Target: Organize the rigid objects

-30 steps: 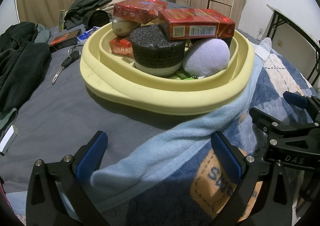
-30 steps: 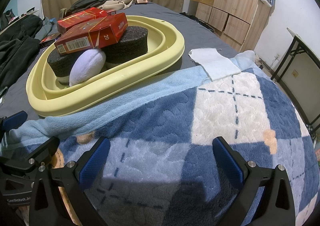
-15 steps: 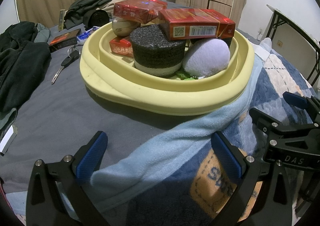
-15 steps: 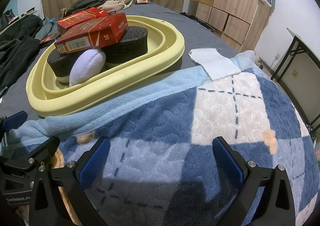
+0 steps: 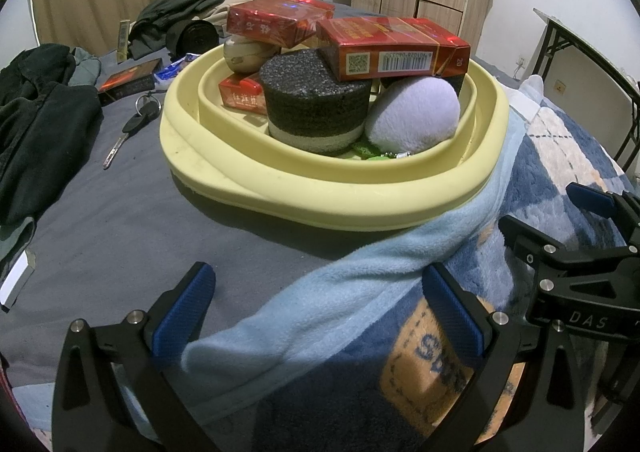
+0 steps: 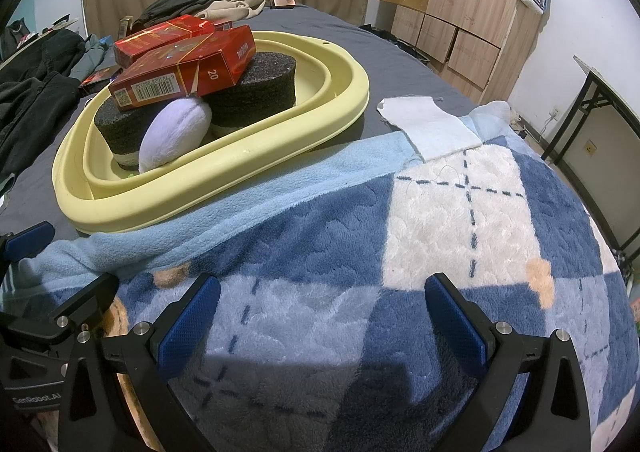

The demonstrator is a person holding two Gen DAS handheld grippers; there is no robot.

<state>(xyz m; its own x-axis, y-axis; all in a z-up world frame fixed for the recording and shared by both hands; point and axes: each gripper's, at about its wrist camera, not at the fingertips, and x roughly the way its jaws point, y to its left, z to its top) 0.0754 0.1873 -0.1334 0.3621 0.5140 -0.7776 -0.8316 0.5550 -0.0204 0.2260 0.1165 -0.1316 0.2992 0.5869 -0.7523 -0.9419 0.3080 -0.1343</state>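
Note:
A pale yellow basin (image 5: 332,195) (image 6: 224,167) sits on the bed, piled with red cartons (image 5: 396,49) (image 6: 184,71), black foam cylinders (image 5: 316,103) (image 6: 256,83), a white plush ball (image 5: 412,115) (image 6: 172,133) and a beige ball (image 5: 248,53). My left gripper (image 5: 318,312) hangs open in front of the basin, over the blanket's light blue edge, with nothing between its fingers. My right gripper (image 6: 320,320) is open and empty over the blue checked blanket (image 6: 440,232), to the right of the basin. Each gripper shows at the edge of the other's view.
On the grey sheet left of the basin lie a key (image 5: 128,131), a dark flat box (image 5: 128,81) and dark clothes (image 5: 36,123). A white cloth (image 6: 428,123) lies beyond the blanket. Wooden cabinets (image 6: 452,3) and a folding table (image 6: 600,91) stand at the right.

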